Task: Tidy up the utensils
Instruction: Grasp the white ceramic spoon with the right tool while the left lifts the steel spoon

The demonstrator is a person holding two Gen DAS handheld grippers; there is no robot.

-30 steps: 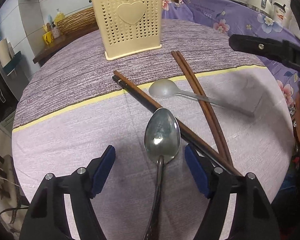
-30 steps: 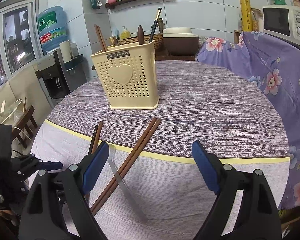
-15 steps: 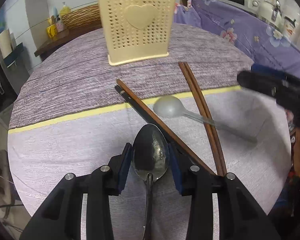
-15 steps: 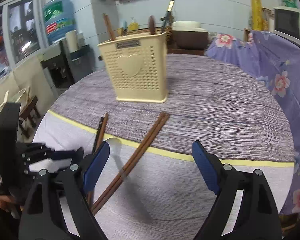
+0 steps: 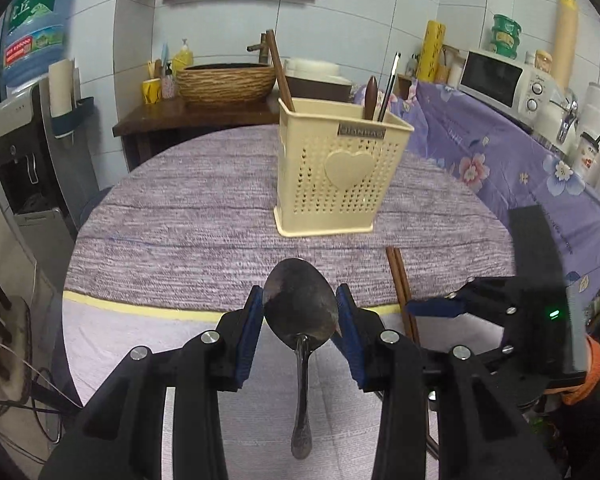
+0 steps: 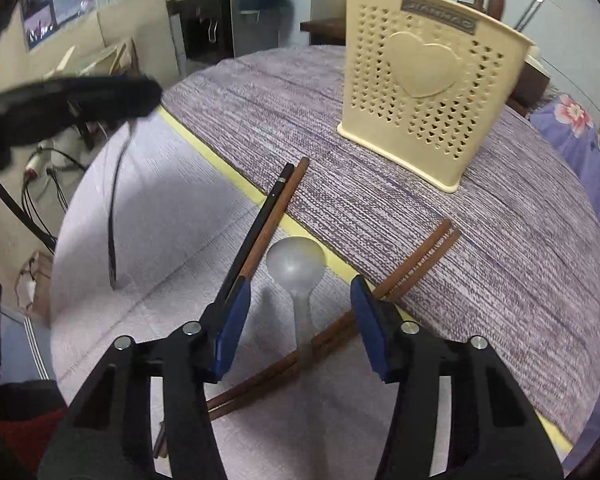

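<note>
Carrying the dark spoon pinched by its bowl at lower centre in your left gripper, you next drop it handle-down into the yellow holder at upper centre, while your right gripper hangs spread over the pale spoon.

The left gripper is closed on the bowl of a dark metal spoon, which is pinched between the blue pads and lifted clear of the table, handle hanging down toward the camera. The gripper is held roughly level, pointed across the table. The right gripper is held with its jaws spread wide, tilted downward close above the tabletop; nothing is gripped between its blue pads. In the left wrist view the right gripper is seen low at the right, just beside the left one.
</note>
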